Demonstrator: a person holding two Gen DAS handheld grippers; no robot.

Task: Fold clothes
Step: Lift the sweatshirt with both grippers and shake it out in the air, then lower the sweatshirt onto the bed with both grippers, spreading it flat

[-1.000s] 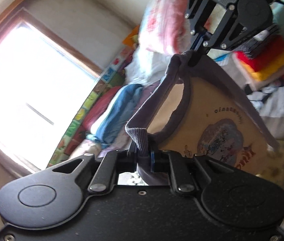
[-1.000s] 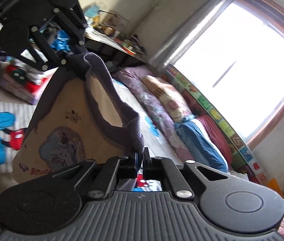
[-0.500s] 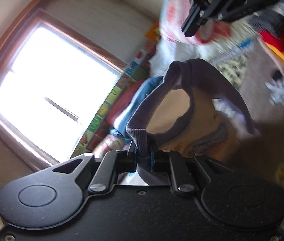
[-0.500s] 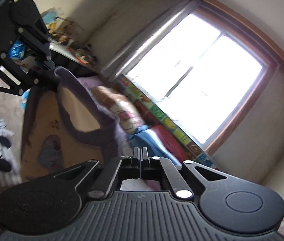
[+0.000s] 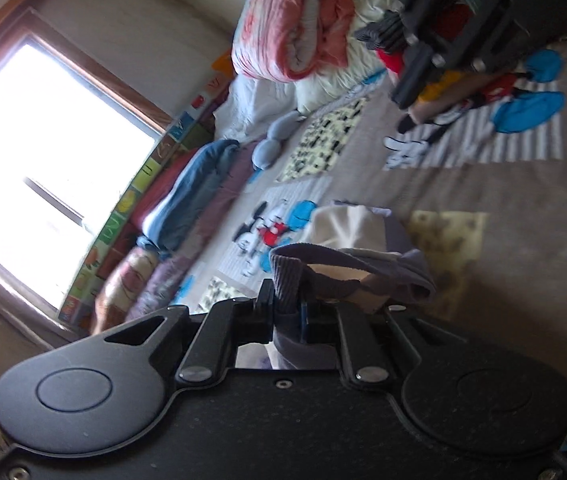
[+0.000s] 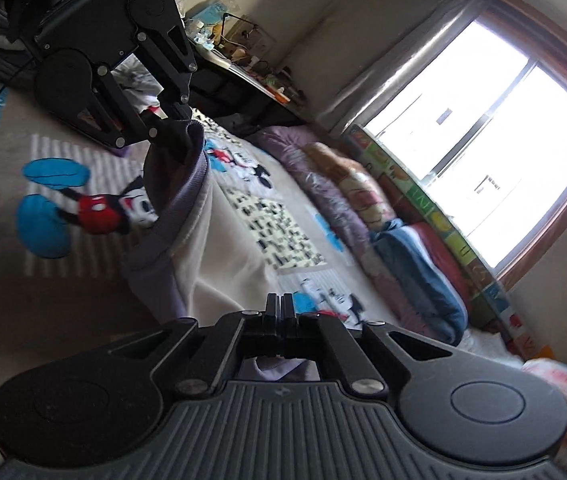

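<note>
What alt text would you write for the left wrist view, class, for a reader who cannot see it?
The left gripper is shut on the ribbed grey collar of a cream garment, which trails onto a cartoon-print bedspread. The right gripper hangs at the upper right, and a bright window fills the left.

shirt (image 6: 203,256) | cream body, grey-purple ribbed collar | collar lifted, body slumped on patterned bedspread (image 6: 275,216)

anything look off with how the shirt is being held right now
The left gripper clamps the shirt's ribbed grey collar. The right gripper is shut, yet no cloth shows between its tips. The shirt hangs askew from one side and bunches on the bedspread.
</note>
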